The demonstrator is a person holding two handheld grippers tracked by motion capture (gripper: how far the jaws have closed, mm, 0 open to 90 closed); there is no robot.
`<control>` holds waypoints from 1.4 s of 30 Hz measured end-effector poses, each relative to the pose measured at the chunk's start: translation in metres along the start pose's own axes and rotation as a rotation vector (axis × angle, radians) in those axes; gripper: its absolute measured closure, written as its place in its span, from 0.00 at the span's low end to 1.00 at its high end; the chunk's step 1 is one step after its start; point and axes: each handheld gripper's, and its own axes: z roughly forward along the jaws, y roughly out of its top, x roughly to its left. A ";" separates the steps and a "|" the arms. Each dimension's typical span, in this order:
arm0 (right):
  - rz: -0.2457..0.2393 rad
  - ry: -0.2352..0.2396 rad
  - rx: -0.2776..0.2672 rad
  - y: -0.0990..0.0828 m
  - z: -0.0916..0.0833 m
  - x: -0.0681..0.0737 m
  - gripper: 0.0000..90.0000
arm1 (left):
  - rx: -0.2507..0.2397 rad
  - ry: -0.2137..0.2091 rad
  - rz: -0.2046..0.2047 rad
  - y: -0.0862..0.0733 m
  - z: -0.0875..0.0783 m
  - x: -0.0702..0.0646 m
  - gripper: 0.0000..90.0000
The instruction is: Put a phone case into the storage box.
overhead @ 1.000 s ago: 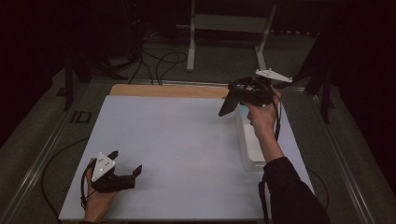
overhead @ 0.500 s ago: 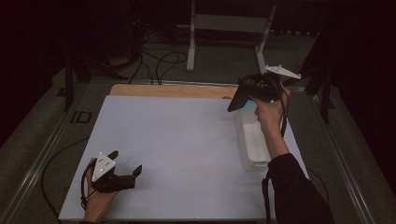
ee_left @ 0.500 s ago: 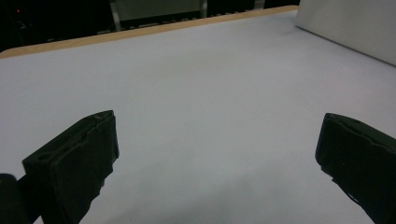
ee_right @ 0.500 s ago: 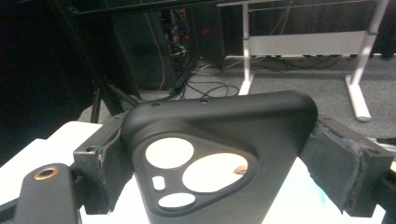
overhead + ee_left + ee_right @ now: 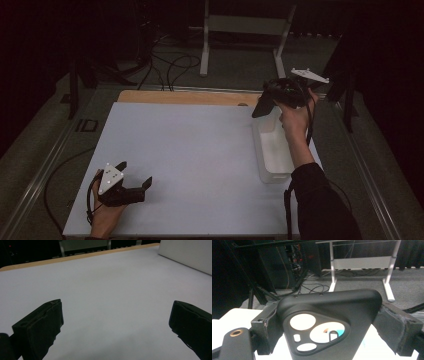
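The right gripper (image 5: 262, 107) is being held raised over the far right corner of the worktop (image 5: 200, 150), above the far end of a white bin (image 5: 272, 150). In the right gripper view its jaws are clamping a black phone case (image 5: 329, 325) from both sides, so the case is sitting directly between them, upright and tilted slightly. The case is matte, smooth plastic with rounded corners. Its camera panel is a raised rounded triangle with two large round cut-outs, one small oval and one small rectangular opening. White surface is showing through the cut-outs, with a spot of blue and orange in the larger one. The jaw pads (image 5: 397, 327) are looking rough and worn at the edges.

The bin is a translucent white rectangular tub with rounded corners, lying along the right edge of the worktop. The worktop is a flat, pale, matte board with a wooden strip (image 5: 185, 96) showing along its far edge.

The left gripper (image 5: 137, 182) is resting near the near left corner of the worktop, jaws spread wide with nothing between them. In the left gripper view the pads (image 5: 40, 327) are standing well apart over bare board.
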 end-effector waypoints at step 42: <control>-0.034 -0.144 0.109 -0.034 0.025 -0.016 0.15 | -0.006 0.001 0.000 0.001 -0.001 0.001 0.00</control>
